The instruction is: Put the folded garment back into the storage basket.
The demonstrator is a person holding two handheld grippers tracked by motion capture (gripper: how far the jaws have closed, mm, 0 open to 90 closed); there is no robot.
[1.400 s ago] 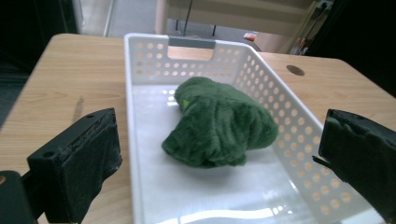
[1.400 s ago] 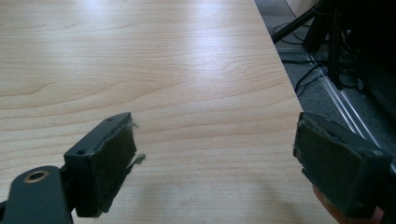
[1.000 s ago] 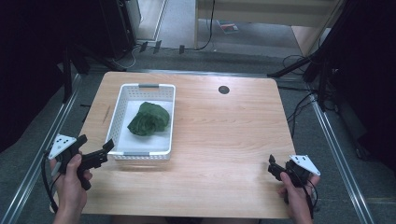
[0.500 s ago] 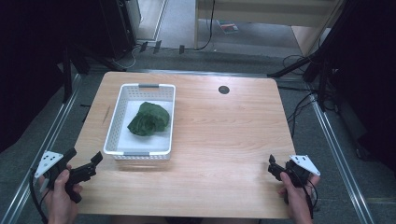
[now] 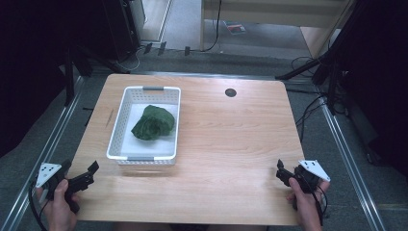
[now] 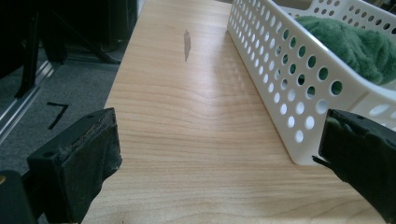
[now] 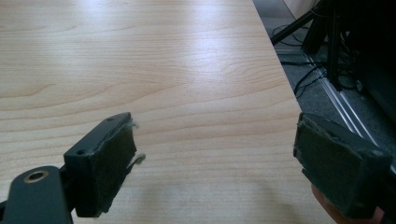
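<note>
**A:** High view puts your left hand-held gripper (image 5: 85,174) at about 7 o'clock on the desk (image 5: 231,144), just off the near left corner of the white basket (image 5: 126,124). Why park it there?

**B:** I'd judge it a waiting pose. Your jaws stand wide apart with nothing between them, and they point toward 1 o'clock, at the basket's corner. From there you could reach the rim or go over it without turning your wrist much.

**A:** And the green cloth (image 5: 153,122)?

**B:** It lies bunched inside the basket, around the middle, resting on the floor of it and well apart from both of your grippers. In the left gripper view the cloth (image 6: 355,44) rises just above the perforated wall (image 6: 289,79), so you would have to come over the rim rather than through the side.

**A:** Your right hand-held gripper (image 5: 284,174) sits far off at 5 o'clock.

**B:** Yes, near the desk's edge, over bare wood. The right gripper view shows its pads (image 7: 112,163) spread wide, empty too. Held that far from the basket, it seems to be kept out of the way, free to steady the basket later if you need it.
</note>
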